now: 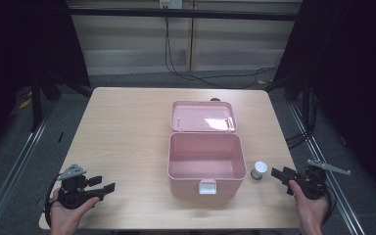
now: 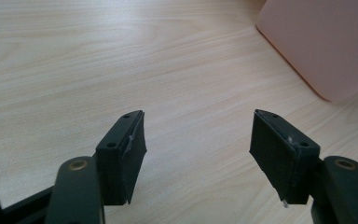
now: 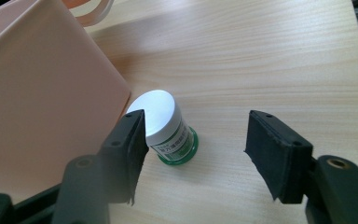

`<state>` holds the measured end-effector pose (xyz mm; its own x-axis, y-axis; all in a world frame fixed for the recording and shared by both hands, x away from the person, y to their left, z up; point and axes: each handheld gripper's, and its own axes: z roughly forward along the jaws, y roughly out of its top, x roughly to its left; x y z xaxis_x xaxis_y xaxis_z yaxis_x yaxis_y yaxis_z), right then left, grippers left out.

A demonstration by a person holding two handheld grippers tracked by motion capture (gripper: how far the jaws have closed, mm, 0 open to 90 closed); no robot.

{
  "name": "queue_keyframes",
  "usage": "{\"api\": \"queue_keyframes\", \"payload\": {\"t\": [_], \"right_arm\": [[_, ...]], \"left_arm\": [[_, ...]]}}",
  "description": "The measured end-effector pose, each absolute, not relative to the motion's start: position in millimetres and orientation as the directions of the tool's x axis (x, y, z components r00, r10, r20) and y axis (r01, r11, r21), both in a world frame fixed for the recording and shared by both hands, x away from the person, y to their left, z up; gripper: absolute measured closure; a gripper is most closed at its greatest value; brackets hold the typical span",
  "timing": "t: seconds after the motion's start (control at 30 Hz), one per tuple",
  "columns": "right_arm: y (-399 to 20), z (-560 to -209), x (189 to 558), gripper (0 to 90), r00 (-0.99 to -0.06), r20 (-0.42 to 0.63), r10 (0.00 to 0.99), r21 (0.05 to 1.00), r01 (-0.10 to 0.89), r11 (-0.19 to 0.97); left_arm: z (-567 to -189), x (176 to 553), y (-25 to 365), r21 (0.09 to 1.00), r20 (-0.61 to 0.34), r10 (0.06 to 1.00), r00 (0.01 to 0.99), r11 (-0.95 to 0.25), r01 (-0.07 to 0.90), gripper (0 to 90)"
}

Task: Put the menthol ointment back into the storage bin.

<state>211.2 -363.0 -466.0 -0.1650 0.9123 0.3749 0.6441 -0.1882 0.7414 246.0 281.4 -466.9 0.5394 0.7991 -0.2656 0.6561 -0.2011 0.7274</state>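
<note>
Light wood table [image 1: 127, 127] under dim surroundings, floor cables running behind it; I'm using the pink box [image 1: 204, 164] at table centre as my landmark. Box stands open, lid [image 1: 203, 116] swung back and lying flat behind it, white latch [image 1: 207, 186] on the front wall facing me. Interior looks bare pink from the high view, nothing in it that I can make out. Small white bottle with a green label [image 3: 168, 128] stands upright on the table just right of the box, near its front right corner, close to the wall but I can't confirm contact. Cap is on; contents can't be seen. My read: the job is to put that bottle into the box, opening is done, pick and place are both left, maybe closing the lid after. Right gripper [image 3: 193, 144] sits right of the box, jaws about half spread, nothing clamped; in the right gripper view the bottle lies ahead of the jaws, partly behind the left one, not yet between the pads. Left gripper [image 2: 198, 149] is well left of the box near the table's front edge, jaws spread wide over bare wood, holding nothing. Box corner [image 2: 317, 42] just shows at the top right of the left gripper view.
</note>
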Motion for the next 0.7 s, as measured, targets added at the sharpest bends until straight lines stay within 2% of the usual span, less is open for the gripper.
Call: {"api": "queue_keyframes", "payload": {"t": [0.23,0.5,0.57,0.7], "right_arm": [[-364.1,-462.6,210.2,34.9,-0.182,0.395,0.901,0.750,0.630,-0.202],[-363.1,-449.5,213.0,36.0,-0.198,0.366,0.909,0.719,0.681,-0.140],[-363.3,-444.6,215.3,35.2,-0.216,0.384,0.898,0.698,0.704,-0.129],[-362.4,-436.8,222.8,33.9,-0.248,0.355,0.901,0.680,0.730,-0.067]], "left_arm": [[-467.0,245.5,280.7,0.724,-0.259,0.799,0.543,-0.211,0.656,36.0],[-466.7,245.9,279.8,0.728,-0.258,0.792,0.553,-0.217,0.650,36.0],[-466.5,245.6,280.1,0.728,-0.264,0.792,0.550,-0.210,0.652,36.0],[-466.7,244.7,279.1,0.729,-0.267,0.793,0.548,-0.206,0.653,36.0]]}}
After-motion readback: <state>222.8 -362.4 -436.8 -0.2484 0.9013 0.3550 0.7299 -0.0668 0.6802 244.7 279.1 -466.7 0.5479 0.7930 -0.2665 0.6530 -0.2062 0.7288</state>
